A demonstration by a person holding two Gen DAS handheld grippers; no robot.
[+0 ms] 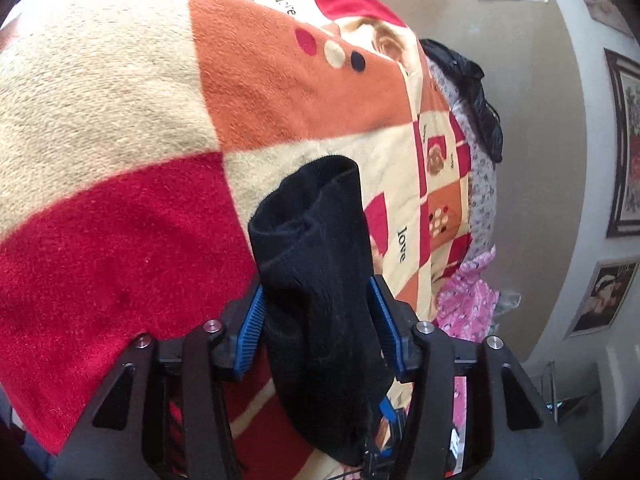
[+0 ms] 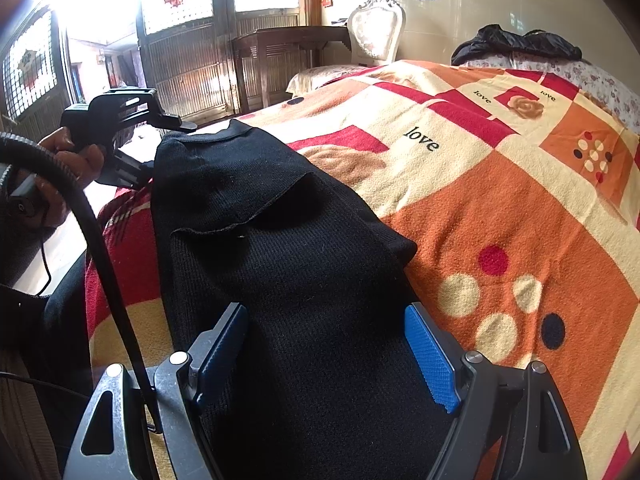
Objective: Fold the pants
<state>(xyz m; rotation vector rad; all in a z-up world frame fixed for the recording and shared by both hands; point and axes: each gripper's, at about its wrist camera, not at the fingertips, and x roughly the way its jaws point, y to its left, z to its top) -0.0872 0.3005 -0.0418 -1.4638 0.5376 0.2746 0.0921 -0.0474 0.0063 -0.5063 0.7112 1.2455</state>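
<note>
The black knit pants (image 2: 280, 248) lie stretched over a bed blanket (image 2: 500, 200) patterned in red, orange and cream. My right gripper (image 2: 326, 344) has its blue pads on either side of one end of the pants, the cloth bunched between them. My left gripper (image 1: 316, 312) holds the other end, black cloth (image 1: 316, 240) filling the gap between its blue pads. The left gripper (image 2: 120, 136) also shows in the right wrist view at the far end of the pants, held by a hand.
A black garment (image 2: 516, 42) and a floral sheet lie at the bed's far edge by the wall. Pink clothing (image 1: 468, 300) lies at the bed's side. A white chair (image 2: 374, 28) and a dark wooden table (image 2: 280, 56) stand beyond the bed.
</note>
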